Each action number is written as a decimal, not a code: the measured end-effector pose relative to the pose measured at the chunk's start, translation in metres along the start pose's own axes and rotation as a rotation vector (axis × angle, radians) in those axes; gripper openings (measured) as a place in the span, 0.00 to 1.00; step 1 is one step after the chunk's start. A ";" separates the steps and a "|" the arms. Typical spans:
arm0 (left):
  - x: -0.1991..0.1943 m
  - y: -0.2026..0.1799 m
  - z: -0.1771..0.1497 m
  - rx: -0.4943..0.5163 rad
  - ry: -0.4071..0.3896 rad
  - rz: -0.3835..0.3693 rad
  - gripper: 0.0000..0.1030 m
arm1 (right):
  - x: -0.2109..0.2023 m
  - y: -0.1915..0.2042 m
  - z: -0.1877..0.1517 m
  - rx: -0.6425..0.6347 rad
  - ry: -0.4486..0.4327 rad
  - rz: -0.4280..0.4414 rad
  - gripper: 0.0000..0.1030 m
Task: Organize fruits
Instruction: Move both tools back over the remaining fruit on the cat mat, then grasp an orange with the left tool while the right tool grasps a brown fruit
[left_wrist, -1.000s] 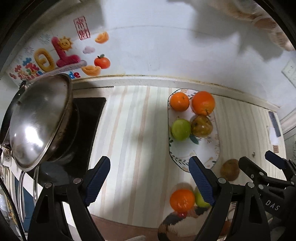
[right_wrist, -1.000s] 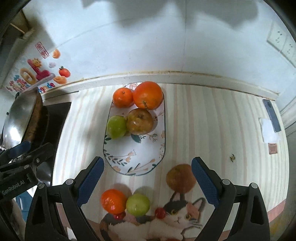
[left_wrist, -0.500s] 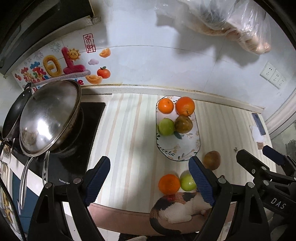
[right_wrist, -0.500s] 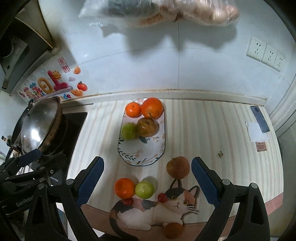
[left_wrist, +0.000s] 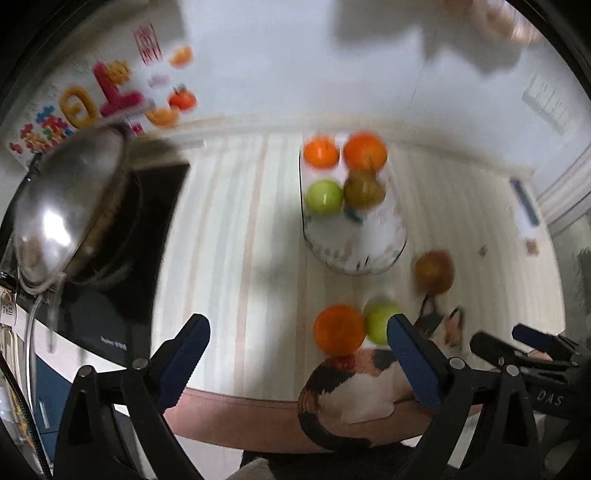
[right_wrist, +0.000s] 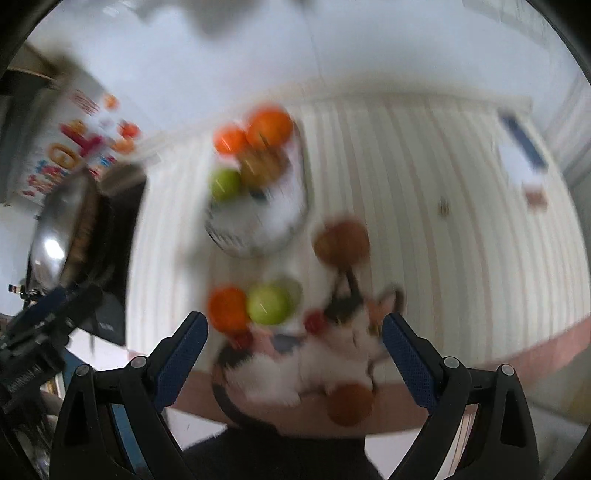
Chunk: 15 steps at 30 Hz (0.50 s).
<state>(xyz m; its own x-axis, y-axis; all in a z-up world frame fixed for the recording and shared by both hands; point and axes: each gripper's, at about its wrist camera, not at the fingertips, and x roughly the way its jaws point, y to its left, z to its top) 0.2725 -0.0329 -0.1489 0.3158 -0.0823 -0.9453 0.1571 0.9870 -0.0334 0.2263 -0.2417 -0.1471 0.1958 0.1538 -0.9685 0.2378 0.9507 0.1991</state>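
Both the left hand-held gripper (left_wrist: 297, 345) and right hand-held gripper (right_wrist: 293, 341) hang spread apart and empty above the worktop's (left_wrist: 229, 236) front edge, four fruits on the plate (left_wrist: 369, 251) near the back edge, loose orange (left_wrist: 339, 329) and green apple (left_wrist: 380, 320) at the front.

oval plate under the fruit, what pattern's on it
White oval plate with a dark leafy floral print along its rim; clearest in the left wrist view, though blurred.

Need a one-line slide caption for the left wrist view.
Open left tool above the countertop; four fruits on the plate, loose orange near the cat mat.
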 end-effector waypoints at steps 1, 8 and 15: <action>0.012 -0.002 -0.001 0.007 0.028 -0.001 0.95 | 0.011 -0.006 -0.003 0.012 0.033 -0.003 0.95; 0.082 -0.020 -0.009 0.074 0.190 0.031 0.95 | 0.099 -0.056 -0.050 0.118 0.302 -0.020 0.94; 0.131 -0.035 -0.007 0.124 0.301 -0.005 0.95 | 0.130 -0.072 -0.078 0.175 0.387 0.027 0.66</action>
<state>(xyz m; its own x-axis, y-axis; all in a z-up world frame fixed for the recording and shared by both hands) 0.3017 -0.0770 -0.2741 0.0271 -0.0245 -0.9993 0.2763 0.9609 -0.0160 0.1605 -0.2694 -0.2986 -0.1593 0.2994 -0.9407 0.4017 0.8901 0.2153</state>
